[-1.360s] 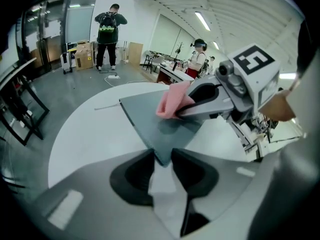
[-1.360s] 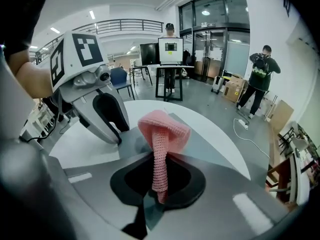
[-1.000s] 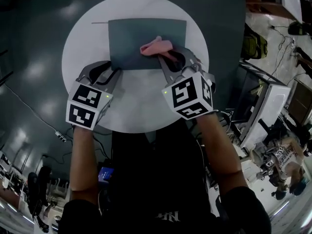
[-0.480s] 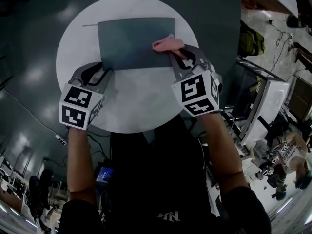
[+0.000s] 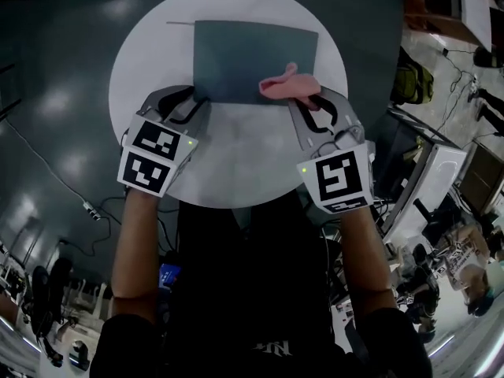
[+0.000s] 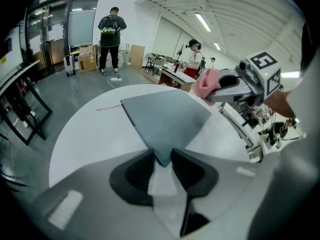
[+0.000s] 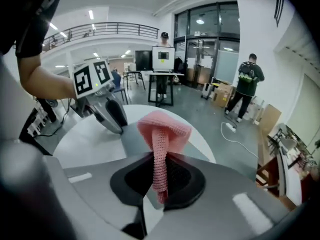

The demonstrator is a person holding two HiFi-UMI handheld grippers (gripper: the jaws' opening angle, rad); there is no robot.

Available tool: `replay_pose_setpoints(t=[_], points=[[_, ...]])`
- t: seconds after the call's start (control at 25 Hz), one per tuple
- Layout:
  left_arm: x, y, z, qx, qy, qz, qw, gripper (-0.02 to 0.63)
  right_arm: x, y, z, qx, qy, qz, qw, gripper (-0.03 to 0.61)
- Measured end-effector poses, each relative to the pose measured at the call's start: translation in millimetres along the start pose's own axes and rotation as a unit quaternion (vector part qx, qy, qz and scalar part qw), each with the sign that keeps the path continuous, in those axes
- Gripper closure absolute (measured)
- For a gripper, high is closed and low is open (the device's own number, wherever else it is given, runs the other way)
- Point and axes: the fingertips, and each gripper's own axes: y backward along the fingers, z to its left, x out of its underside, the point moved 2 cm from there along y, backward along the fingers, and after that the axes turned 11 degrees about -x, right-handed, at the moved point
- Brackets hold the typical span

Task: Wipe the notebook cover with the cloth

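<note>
Left tongs [image 5: 194,103] pinch the notebook [image 5: 236,57] by its near-left corner. Right tongs [image 5: 305,101] clench the cloth [image 5: 287,85] at its near-right edge. Wiping judged under way, completion unverified.

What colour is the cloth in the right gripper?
Pink, with a ribbed knit texture; the cloth shows best in the right gripper view.

A large open lab hall is indicated: a round white counter [image 5: 236,164] is set on a grey floor [image 6: 75,89], desks [image 7: 161,75] with monitors [image 7: 163,55] and cardboard boxes [image 6: 86,51] are ranged around, and a railed gallery [image 7: 115,29] is seen under strip lights [image 6: 202,21].
</note>
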Motion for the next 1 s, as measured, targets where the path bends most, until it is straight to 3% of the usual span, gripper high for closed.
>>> replay_pose_setpoints(t=[0.2,0.36,0.6,1.0], points=[[2.5,0.2,1.1,0.002,0.001,-0.005,1.0000,0.503,-50.3,-57.6,49.0,-0.103,0.019,-0.027,0.994,0.552],[4.1,3.6,-2.3,-0.003,0.004,-0.011,0.9999,0.505,-58.1,-88.6,70.6,-0.148,0.020,-0.005,0.989,0.552],[5.5,5.0,-0.9,-0.002,0.007,-0.018,0.9998,0.506,-55.5,-105.6,75.7,-0.160,0.031,0.028,0.986,0.552],[2.7,4.3,5.5,0.006,0.003,-0.010,0.9999,0.505,-40.0,-94.3,60.6,-0.138,0.037,0.045,0.989,0.552]])
